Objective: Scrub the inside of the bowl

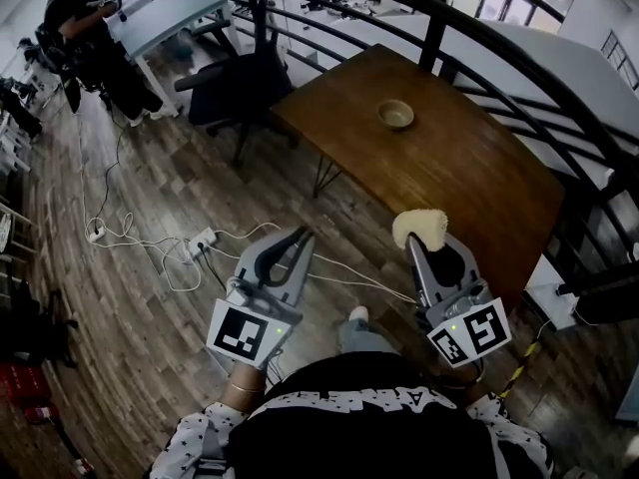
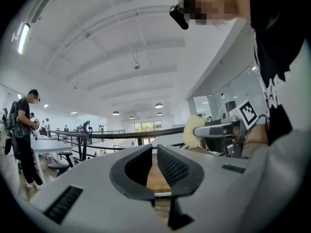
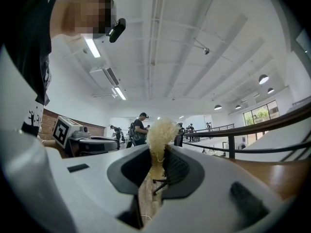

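Note:
A small tan bowl [image 1: 395, 115] stands on the far part of the brown wooden table [image 1: 469, 168], well ahead of both grippers. My right gripper [image 1: 427, 249] [image 3: 158, 152] is shut on a wooden-handled scrub brush; its pale fibrous head [image 1: 419, 227] [image 3: 160, 131] sticks out past the jaws, over the table's near edge. My left gripper [image 1: 300, 238] [image 2: 155, 149] is shut and holds nothing, above the floor to the left of the table. In the left gripper view the brush head [image 2: 193, 131] shows off to the right. The bowl is in neither gripper view.
A black office chair [image 1: 238, 86] stands at the table's left corner. A power strip [image 1: 201, 241] and white cables lie on the wood floor below my left gripper. A dark railing [image 1: 437, 20] runs behind the table. A person [image 1: 90, 38] stands at a desk far left.

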